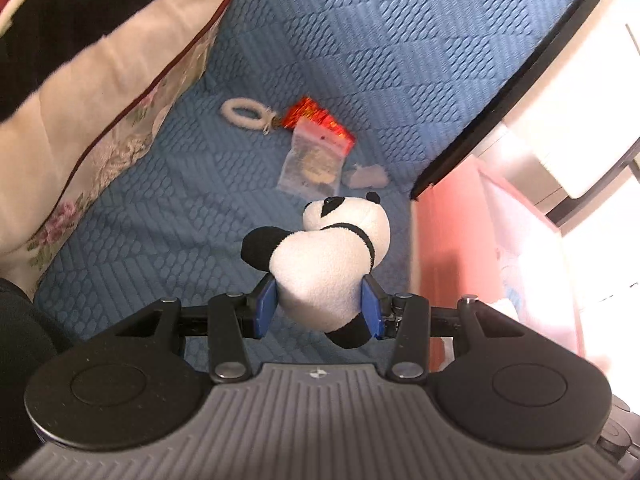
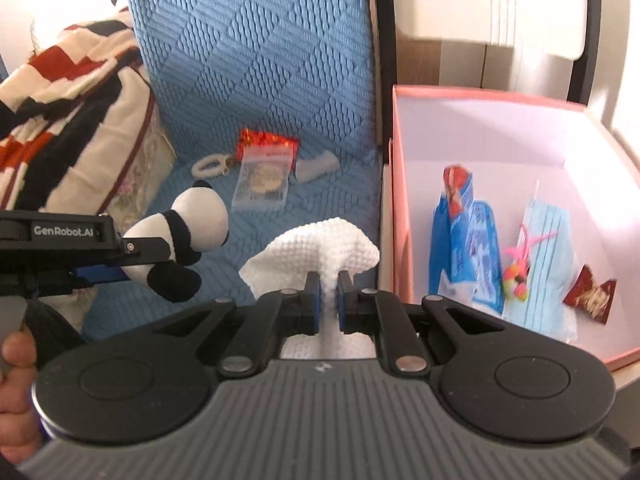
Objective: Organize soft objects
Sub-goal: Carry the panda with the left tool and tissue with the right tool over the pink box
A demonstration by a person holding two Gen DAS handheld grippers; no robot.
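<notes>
Between the left pads: the left hand-held gripper (image 1: 320,308) is clenched on a plush panda (image 1: 324,264), blue pads pressing its white body from both sides, held above the blue quilted bed cover (image 1: 360,40).
Ahead of the left hand-held gripper: a clear zip bag (image 1: 314,166) lies on the cover, overlapping a red foil packet (image 1: 320,118); a white fluffy ring (image 1: 244,114) sits just left of them and a small white scrap (image 1: 368,176) just right.
Right of the left hand-held gripper: a pink box (image 1: 452,240), its inside washed out by glare.
Between the right pads: the right hand-held gripper (image 2: 329,300) is clenched on a white waffle-weave cloth (image 2: 316,248), pinched at a narrow fold and fanning out ahead.
Left of the right hand-held gripper: the panda, gripped by the other tool, with a person's hand (image 2: 16,384) at the frame edge.
Right of the right hand-held gripper: the pink box, open, holding a blue patterned packet (image 2: 468,248), a light blue face mask (image 2: 548,240), a pink stringy toy with coloured pompoms (image 2: 520,264) and a dark red wrapper (image 2: 590,294).
</notes>
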